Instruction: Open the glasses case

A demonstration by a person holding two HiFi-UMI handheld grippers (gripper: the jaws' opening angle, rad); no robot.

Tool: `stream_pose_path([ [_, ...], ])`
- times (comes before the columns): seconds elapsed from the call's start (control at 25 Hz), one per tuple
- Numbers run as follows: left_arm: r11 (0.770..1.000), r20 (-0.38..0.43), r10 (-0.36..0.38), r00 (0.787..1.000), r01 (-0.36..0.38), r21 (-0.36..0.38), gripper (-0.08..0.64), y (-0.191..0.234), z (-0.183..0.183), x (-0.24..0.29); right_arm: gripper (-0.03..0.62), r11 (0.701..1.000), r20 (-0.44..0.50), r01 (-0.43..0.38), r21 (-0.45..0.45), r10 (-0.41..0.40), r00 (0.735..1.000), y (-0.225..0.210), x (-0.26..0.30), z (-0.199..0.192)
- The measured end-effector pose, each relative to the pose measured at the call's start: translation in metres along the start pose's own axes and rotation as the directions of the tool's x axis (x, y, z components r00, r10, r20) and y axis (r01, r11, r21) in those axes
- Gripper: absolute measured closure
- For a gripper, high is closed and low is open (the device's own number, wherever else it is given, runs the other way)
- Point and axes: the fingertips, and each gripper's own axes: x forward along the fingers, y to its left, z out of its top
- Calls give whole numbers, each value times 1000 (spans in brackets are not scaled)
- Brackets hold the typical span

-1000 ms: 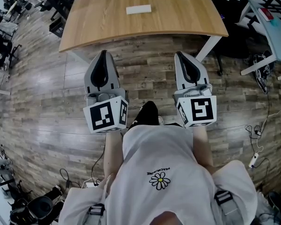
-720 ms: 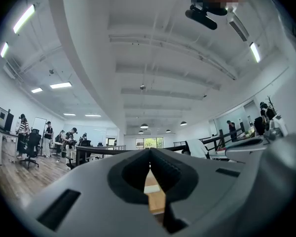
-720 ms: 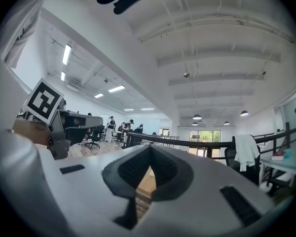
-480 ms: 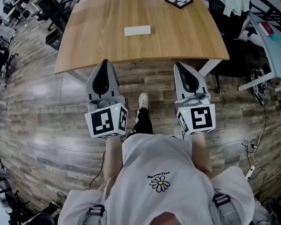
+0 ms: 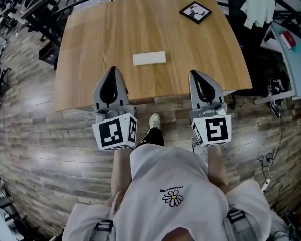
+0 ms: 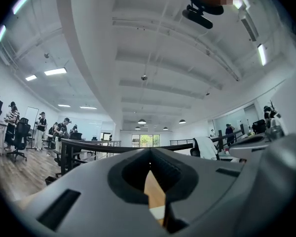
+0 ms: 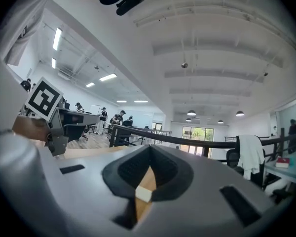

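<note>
At the near edge, left gripper (image 5: pixel 112 70): hanging just over the lip of the counter (image 5: pixel 85 44), fingers pressed together, carrying nothing.
right gripper (image 5: pixel 195 74): sitting level with it at the same edge, fingers also pressed together, empty.
glasses case (image 5: pixel 149 58): lying flat and closed mid-counter, ahead of and between both grippers, slightly nearer the left one, touching neither.
marker tile (image 5: pixel 195 11): sitting at the far right corner, well out of the way.
step: reading this as approach; opening not yet begun.
risk 1: fingers arriving closed are going to shove the case rather than straddle it. It is unpinned on smooth wood, so it is probably sliding away.
risk 2: prying the lid without the other gripper holding the base is likely lifting the whole case.
risk 3: coming in too low is clipping the counter edge.
vs earlier: the counter is filling more of the head view and the case is sitting much closer to the tips. Before, both grippers were hanging over floor (image 5: pixel 40 134), short of the counter. Fingers staying closed throughout.
</note>
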Motion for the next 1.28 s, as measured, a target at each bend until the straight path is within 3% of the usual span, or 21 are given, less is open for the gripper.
stream_pose_path([
  [0.24, 998, -29, -62, 998, 61, -23, 543, 29, -16, 82, 584, 999, -6, -17, -48, 16, 1000, -9, 92, 4],
  [0.48, 996, -71, -67, 995, 63, -57, 543, 45, -33, 129, 584, 998, -33, -27, -51, 26, 999, -20, 145, -4],
  [1.0, 999, -129, 42, 991, -44, -14, 543, 46, -55, 158, 584, 989, -58, -149, -16, 147, 987, -32, 190, -30],
  [1.12, 995, -138, 60, 989, -70, -67, 534, 47, -61, 160, 584, 987, -62, -161, -13, 160, 985, -35, 192, -33],
  [1.2, 991, -179, 45, 983, -66, -112, 470, 48, -72, 163, 584, 985, -69, -169, -16, 168, 983, -35, 193, -35],
  [1.28, 988, -213, 38, 976, -69, -138, 454, 52, -83, 164, 584, 984, -76, -178, -12, 177, 981, -34, 193, -36],
])
